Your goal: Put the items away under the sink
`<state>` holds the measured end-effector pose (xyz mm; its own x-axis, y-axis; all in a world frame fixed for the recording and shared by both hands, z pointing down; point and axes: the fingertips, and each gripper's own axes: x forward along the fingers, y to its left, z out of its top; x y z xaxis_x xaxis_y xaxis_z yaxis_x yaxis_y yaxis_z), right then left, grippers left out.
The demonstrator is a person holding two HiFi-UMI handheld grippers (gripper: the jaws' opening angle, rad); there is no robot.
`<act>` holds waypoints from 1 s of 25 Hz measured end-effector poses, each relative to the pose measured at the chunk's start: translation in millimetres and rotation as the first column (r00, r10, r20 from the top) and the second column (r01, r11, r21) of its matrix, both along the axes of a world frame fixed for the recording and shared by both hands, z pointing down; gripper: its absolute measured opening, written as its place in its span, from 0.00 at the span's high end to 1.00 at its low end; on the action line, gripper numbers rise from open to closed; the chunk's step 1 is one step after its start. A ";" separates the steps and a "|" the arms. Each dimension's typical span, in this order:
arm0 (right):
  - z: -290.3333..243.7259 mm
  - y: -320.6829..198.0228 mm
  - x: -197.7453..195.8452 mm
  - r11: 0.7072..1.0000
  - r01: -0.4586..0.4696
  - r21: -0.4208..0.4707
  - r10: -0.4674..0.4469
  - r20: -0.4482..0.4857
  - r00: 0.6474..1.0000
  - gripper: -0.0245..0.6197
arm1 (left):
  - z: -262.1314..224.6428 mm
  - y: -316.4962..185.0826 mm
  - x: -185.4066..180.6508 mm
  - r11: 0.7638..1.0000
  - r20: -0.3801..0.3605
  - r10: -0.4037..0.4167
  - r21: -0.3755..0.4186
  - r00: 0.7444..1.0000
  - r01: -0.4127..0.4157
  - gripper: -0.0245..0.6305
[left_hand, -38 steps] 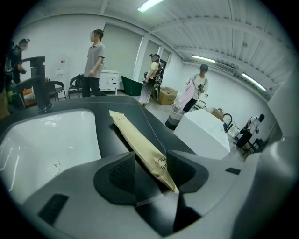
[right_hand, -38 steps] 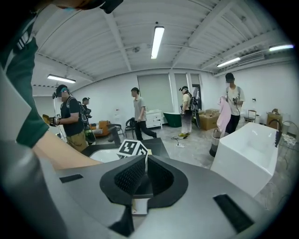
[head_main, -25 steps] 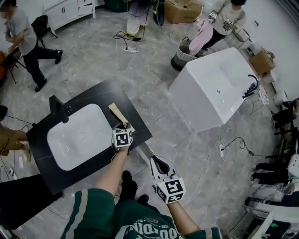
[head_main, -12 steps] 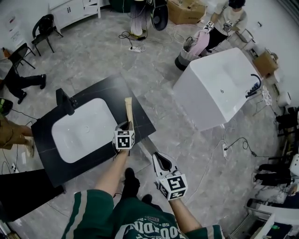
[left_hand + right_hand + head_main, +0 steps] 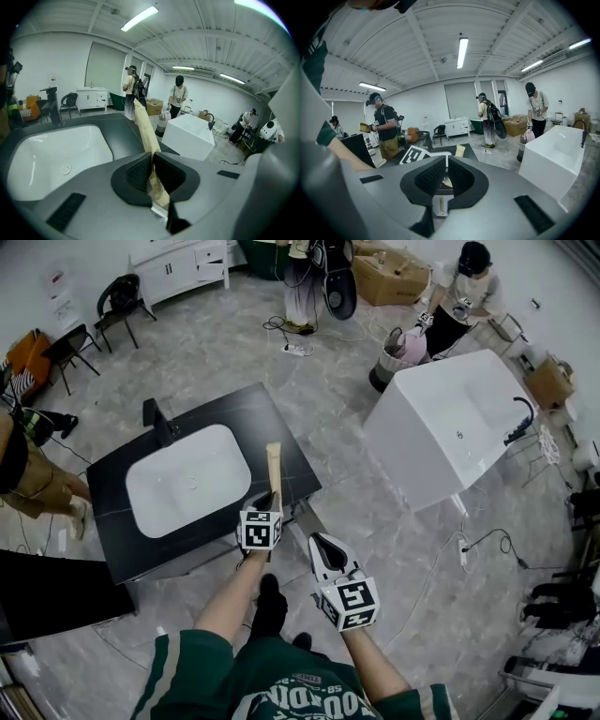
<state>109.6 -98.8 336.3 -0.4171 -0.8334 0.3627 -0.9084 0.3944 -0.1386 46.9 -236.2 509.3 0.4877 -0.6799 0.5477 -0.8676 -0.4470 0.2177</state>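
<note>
A long flat tan packet [image 5: 273, 470] sticks out over the front right part of the black counter [image 5: 281, 423]. My left gripper [image 5: 269, 499] is shut on its near end. In the left gripper view the tan packet [image 5: 143, 123] rises from between the fingers [image 5: 136, 171], with the white basin [image 5: 51, 154] and the black faucet [image 5: 53, 105] to the left. My right gripper [image 5: 323, 549] hangs over the floor beside the counter's front corner, shut with nothing in it. From the right gripper view [image 5: 446, 176] the left gripper's marker cube [image 5: 415, 156] shows ahead.
The white basin [image 5: 187, 482] fills the counter's middle and the faucet [image 5: 161, 420] stands behind it. A white freestanding unit [image 5: 450, 427] is to the right. Several people stand around the room. Cables [image 5: 473, 545] lie on the grey floor, and chairs [image 5: 122, 298] stand at the back left.
The tan packet lay slanted on the counter a second ago. It now points straight away from me in the left gripper, which has drawn back toward the counter's front edge.
</note>
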 end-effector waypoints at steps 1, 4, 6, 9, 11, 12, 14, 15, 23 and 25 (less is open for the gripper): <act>-1.9 8.3 0.4 1.000 0.008 0.010 -0.008 -0.001 1.000 0.89 | -2.3 13.1 -0.9 1.000 0.001 -0.004 0.004 1.000 0.004 0.91; -5.5 36.6 3.9 0.999 0.030 0.036 -0.030 -0.005 1.000 0.89 | -11.1 54.2 -4.4 1.000 0.006 -0.011 0.012 1.000 0.011 0.91; -9.3 58.7 14.1 0.999 0.025 0.048 -0.025 -0.001 1.000 0.89 | -15.6 88.0 -2.6 1.000 0.003 -0.005 0.012 1.000 0.005 0.91; -15.4 92.4 29.9 0.998 0.006 0.059 -0.008 0.031 0.999 0.89 | -20.8 143.8 -0.8 1.000 0.002 0.009 0.009 1.000 -0.009 0.91; -17.3 114.8 30.0 0.998 0.017 0.068 -0.020 0.035 0.999 0.89 | -21.0 178.4 -3.6 1.000 0.006 0.017 0.007 1.000 -0.017 0.91; -17.3 126.1 28.4 0.997 0.028 0.072 -0.031 0.035 0.999 0.89 | -20.3 195.2 -5.5 1.000 0.009 0.018 0.004 1.000 -0.018 0.91; -14.4 146.8 24.5 0.996 0.053 0.071 -0.056 0.029 0.998 0.89 | -19.3 226.5 -8.6 1.000 0.007 0.012 -0.004 1.000 -0.012 0.91; -12.0 154.7 22.5 0.996 0.065 0.067 -0.067 0.025 0.997 0.89 | -19.5 239.5 -9.8 1.000 0.003 0.009 -0.009 1.000 -0.009 0.91; 16.4 183.3 2.2 0.994 0.110 0.015 -0.110 0.028 0.994 0.89 | 20.8 302.3 -15.9 0.994 0.016 0.042 -0.105 0.999 -0.040 0.91; 26.1 182.7 -4.8 0.993 0.120 0.005 -0.120 0.027 0.992 0.89 | 35.8 308.8 -24.5 0.991 0.034 0.045 -0.127 0.998 -0.040 0.91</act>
